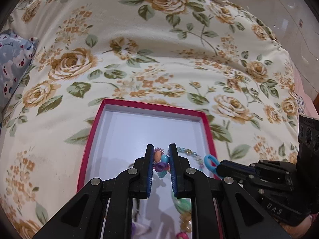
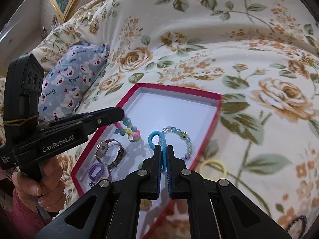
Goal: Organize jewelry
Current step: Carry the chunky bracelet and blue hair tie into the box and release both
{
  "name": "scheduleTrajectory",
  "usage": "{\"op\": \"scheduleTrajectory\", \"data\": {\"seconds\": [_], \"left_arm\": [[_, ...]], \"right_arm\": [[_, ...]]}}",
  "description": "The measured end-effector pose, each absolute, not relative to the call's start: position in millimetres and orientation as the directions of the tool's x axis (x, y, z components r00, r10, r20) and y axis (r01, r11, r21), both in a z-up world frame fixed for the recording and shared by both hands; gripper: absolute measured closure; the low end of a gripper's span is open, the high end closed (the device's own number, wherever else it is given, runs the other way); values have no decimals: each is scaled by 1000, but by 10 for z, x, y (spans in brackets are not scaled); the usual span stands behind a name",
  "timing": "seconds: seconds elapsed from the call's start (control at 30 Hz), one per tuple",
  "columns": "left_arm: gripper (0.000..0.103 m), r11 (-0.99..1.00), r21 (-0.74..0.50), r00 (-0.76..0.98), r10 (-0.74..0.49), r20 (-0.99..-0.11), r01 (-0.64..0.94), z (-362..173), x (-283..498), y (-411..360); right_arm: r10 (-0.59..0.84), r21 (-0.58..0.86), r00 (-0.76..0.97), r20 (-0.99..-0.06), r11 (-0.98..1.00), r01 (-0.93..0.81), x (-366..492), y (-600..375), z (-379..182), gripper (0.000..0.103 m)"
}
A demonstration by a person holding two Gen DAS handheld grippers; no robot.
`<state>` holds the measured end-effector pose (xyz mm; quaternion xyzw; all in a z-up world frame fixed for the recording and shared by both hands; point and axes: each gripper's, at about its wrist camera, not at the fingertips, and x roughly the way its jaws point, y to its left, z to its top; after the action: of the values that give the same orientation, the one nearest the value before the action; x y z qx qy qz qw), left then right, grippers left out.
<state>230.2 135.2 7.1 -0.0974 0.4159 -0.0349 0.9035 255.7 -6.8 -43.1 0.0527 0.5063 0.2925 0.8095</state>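
Observation:
A red box [image 1: 151, 104] with a white inside lies on the flowered blanket. My left gripper [image 1: 161, 151] hangs over its near half, shut on a bracelet of colourful beads [image 1: 159, 158]. In the right wrist view that left gripper [image 2: 120, 112] holds the same colourful bracelet [image 2: 127, 121] dangling above the box [image 2: 179, 89]. My right gripper [image 2: 163, 148] is shut on a blue hair tie [image 2: 156, 133], just above the box's right part. From the left wrist view the right gripper [image 1: 219, 166] and blue tie [image 1: 205, 160] sit at the box's right rim.
Inside the box lie a pale bead bracelet [image 2: 173, 129], a wristwatch [image 2: 101, 149] and a purple hair tie [image 2: 91, 171]. A yellow hair tie [image 2: 212, 161] rests on the blanket right of the box. A bear-print pillow [image 2: 73, 79] lies to the left. A person's hand [image 2: 39, 183] grips the left tool.

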Motion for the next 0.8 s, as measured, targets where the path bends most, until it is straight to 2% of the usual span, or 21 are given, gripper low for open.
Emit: {"op": "scheduleTrajectory", "data": {"seconds": [0.43,0.8], "left_arm": [[89,978,-170,589,-65,-805,-124,-312,2609,1603],[89,983,-127,554,-34,-832,-130,-441,2683,1561]], "right_arm": [[470,336,250,-847,836,-434,2760,150,-792,98],[457,321,244,-855,838,-441,2785,198,-827,94]]}}
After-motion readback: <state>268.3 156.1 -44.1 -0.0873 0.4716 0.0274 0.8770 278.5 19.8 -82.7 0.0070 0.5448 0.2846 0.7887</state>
